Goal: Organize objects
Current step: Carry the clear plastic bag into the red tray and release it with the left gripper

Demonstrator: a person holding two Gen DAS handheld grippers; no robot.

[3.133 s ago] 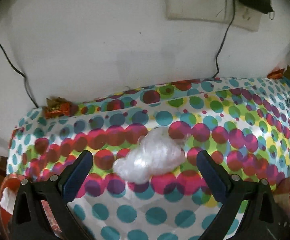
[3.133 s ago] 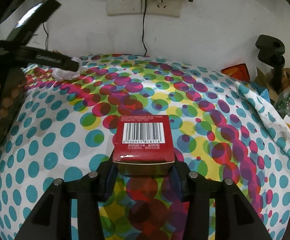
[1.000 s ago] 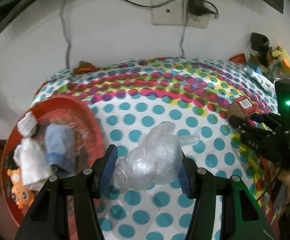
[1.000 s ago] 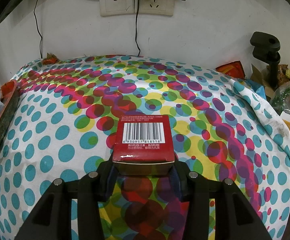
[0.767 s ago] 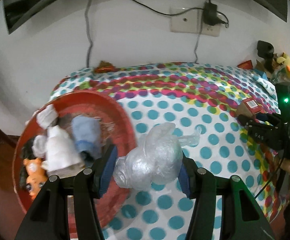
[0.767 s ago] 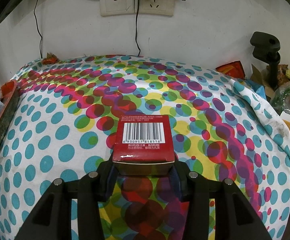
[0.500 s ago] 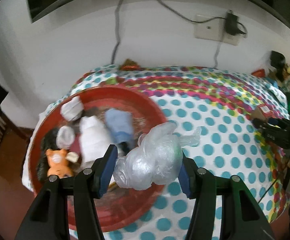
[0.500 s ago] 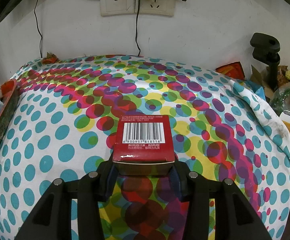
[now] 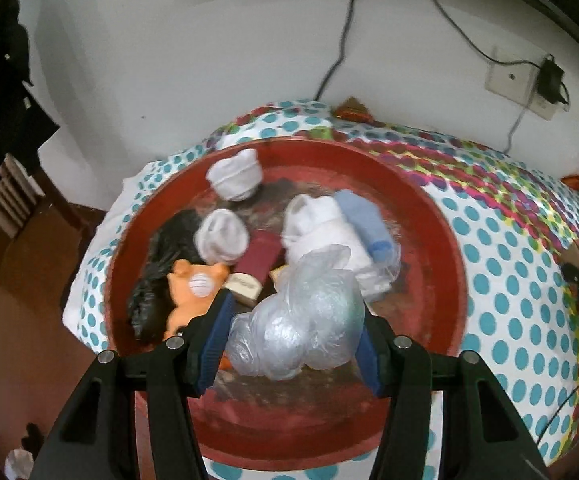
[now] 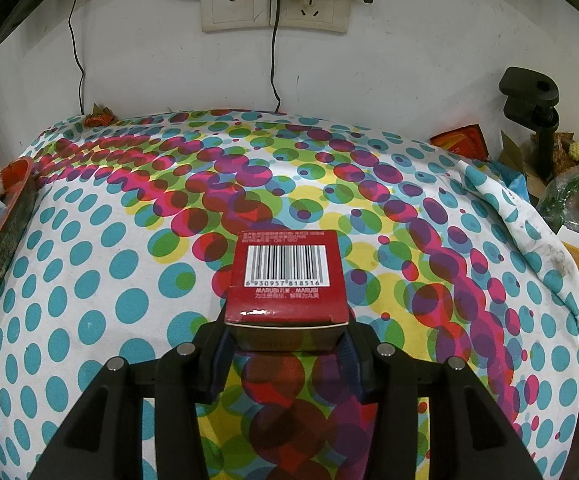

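1. A table covered by a white cloth [image 10: 101, 276] printed with teal, pink, green and yellow dots stands against a white wall [image 10: 409, 60].
2. Two wall sockets [image 10: 275, 0] sit above the table, with a black plug and cables hanging down.
3. A round red tray [image 9: 445, 264] rests at the table's left end, above a brown floor [image 9: 21, 320].
4. In the tray lie rolled white socks [image 9: 233, 178], a blue sock [image 9: 363, 220], an orange toy animal [image 9: 193, 284], something black and a dark red box.
5. The left gripper [image 9: 289, 338] clasps a crumpled clear plastic bag [image 9: 297, 320] above the tray.
6. The right gripper [image 10: 285, 346] clamps a red box [image 10: 285, 284] over the cloth's middle.
7. The box carries a barcode numbered 6930957818516 and the word MARUBI; smaller print is unreadable.
8. Clutter and a black clamp stand [image 10: 533, 112] crowd the table's right edge.
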